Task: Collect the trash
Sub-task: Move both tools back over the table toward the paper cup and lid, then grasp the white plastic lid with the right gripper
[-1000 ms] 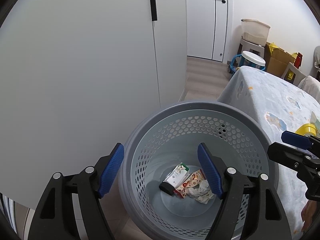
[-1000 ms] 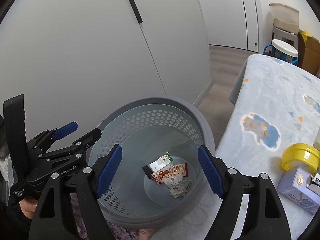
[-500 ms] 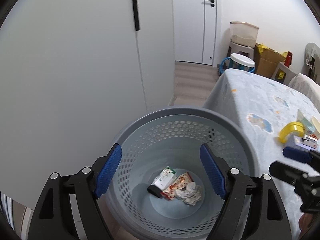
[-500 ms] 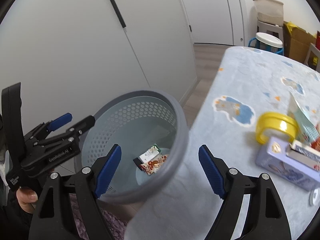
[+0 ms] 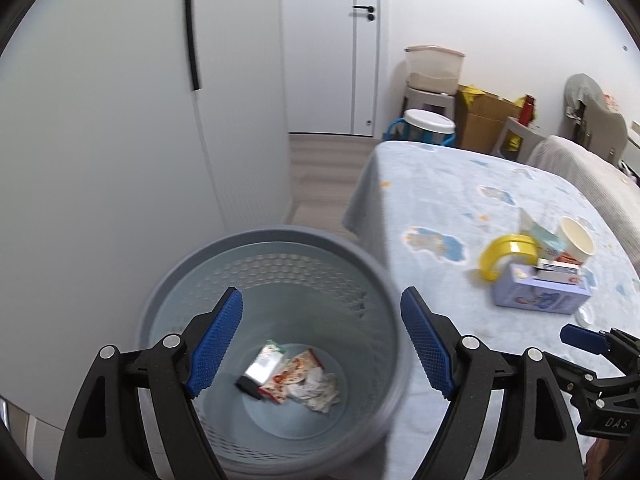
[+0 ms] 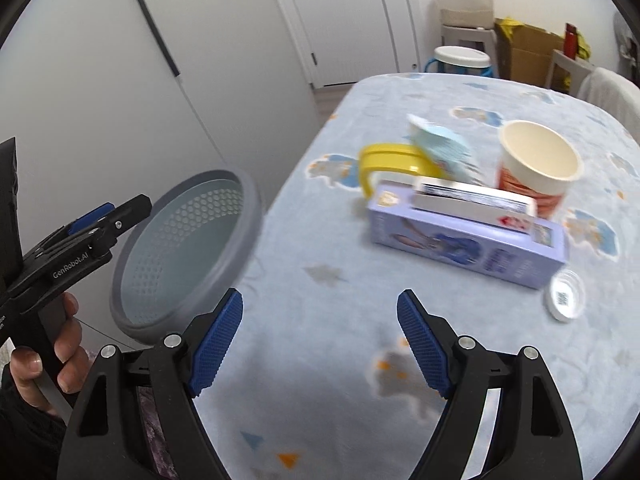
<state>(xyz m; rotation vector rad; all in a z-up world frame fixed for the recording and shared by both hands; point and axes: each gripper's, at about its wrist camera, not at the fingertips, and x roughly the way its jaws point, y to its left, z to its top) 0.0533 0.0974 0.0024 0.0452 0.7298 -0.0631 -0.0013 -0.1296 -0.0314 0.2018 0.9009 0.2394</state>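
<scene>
A grey perforated trash basket stands beside the table; it also shows in the right wrist view. Inside lie a small carton, a red wrapper and crumpled paper. My left gripper is open and empty above the basket. My right gripper is open and empty over the table edge. On the table lie a lilac box, a paper cup, a yellow tape roll, a light blue packet and a white lid.
The table wears a light blue patterned cloth. A white cabinet wall stands behind the basket. At the back are a door, a white-lidded bucket, a stool with a bin and cardboard boxes.
Both grippers have swung right, away from the basket toward the table. The right view now faces the table items instead of the basket's inside. Both stay open and empty.
</scene>
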